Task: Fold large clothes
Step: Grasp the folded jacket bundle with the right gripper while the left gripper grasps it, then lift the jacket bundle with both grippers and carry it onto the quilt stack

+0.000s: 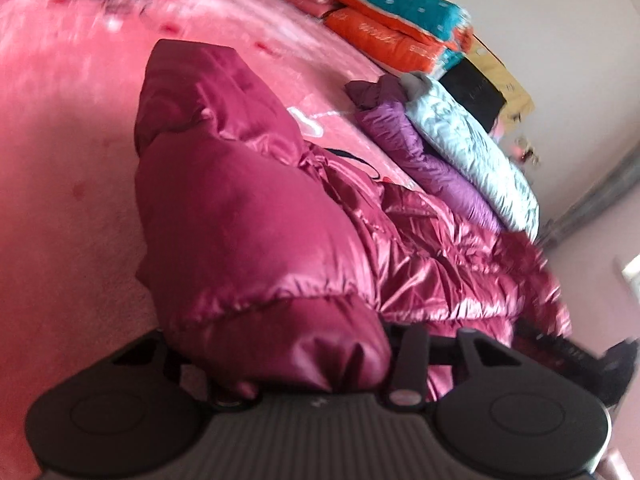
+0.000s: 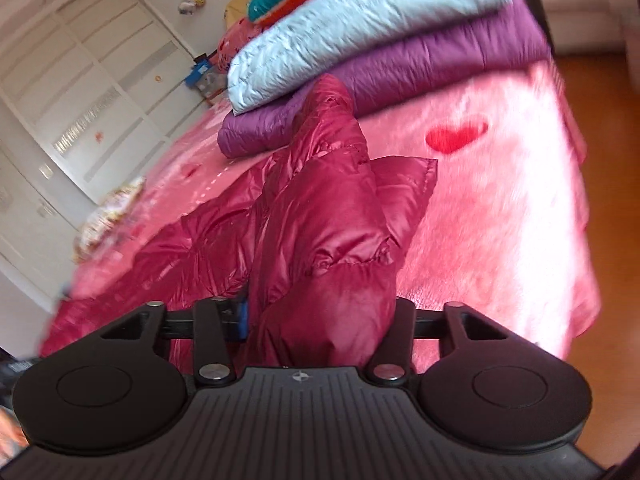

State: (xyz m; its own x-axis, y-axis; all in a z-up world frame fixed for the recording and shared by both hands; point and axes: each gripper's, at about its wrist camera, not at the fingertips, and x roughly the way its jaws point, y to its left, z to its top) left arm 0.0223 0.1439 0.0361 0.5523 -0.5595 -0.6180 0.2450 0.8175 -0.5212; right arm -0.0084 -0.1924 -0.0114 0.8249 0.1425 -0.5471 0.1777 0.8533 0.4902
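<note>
Left wrist view: my left gripper [image 1: 304, 364] and right gripper [image 2: 320, 336] each clenched on the magenta jacket [image 1: 248, 216] over the pink bed [image 1: 72, 140].

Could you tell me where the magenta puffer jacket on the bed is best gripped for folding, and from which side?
Probably by its sleeve ends. Each claw, left and right, appears closed on a puffy cuff of the magenta puffer jacket, coming from the near bed edge; the sleeves narrow there, so the padding bunches between the fingers.

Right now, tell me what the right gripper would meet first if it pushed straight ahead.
The red jacket: the right gripper already has a fold of it bunched between its jaws. Beyond, probably the purple coat, though depth is unclear.
</note>
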